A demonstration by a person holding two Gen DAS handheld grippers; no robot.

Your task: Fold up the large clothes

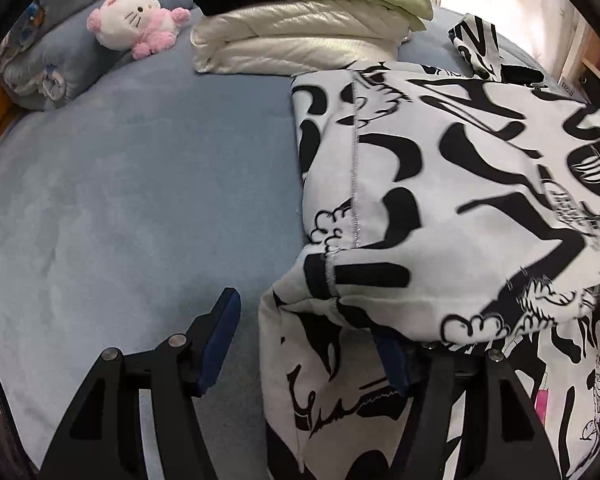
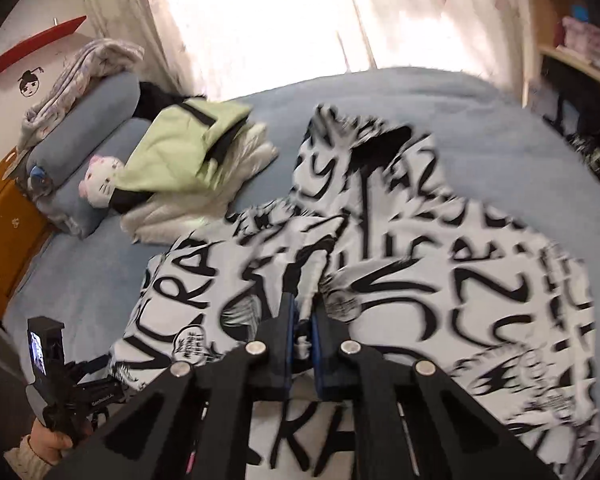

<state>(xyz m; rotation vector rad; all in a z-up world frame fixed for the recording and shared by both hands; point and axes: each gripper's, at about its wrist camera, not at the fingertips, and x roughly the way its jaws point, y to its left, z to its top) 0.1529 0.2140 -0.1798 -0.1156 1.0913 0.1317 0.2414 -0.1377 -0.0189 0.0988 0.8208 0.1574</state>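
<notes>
A large white garment with black graffiti print (image 1: 440,184) lies partly folded on the blue bed (image 1: 132,184). My left gripper (image 1: 306,346) is open at the garment's near left corner. Its left finger (image 1: 220,336) stands over bare sheet, and its right finger (image 1: 392,364) is tucked under a fold of cloth. The pads do not press on anything. In the right wrist view, my right gripper (image 2: 304,320) is shut on a pinched ridge of the same garment (image 2: 440,280), which is blurred. The left gripper (image 2: 48,360) and the hand holding it (image 2: 46,446) show at the lower left.
A stack of folded clothes (image 1: 292,36), a white puffy jacket under a green-and-black piece, sits at the back of the bed. A pink-and-white plush cat (image 1: 136,16) leans on rolled blue bedding (image 1: 48,60). A wooden headboard (image 2: 4,232), curtains (image 2: 280,20) and a shelf (image 2: 572,52) border the bed.
</notes>
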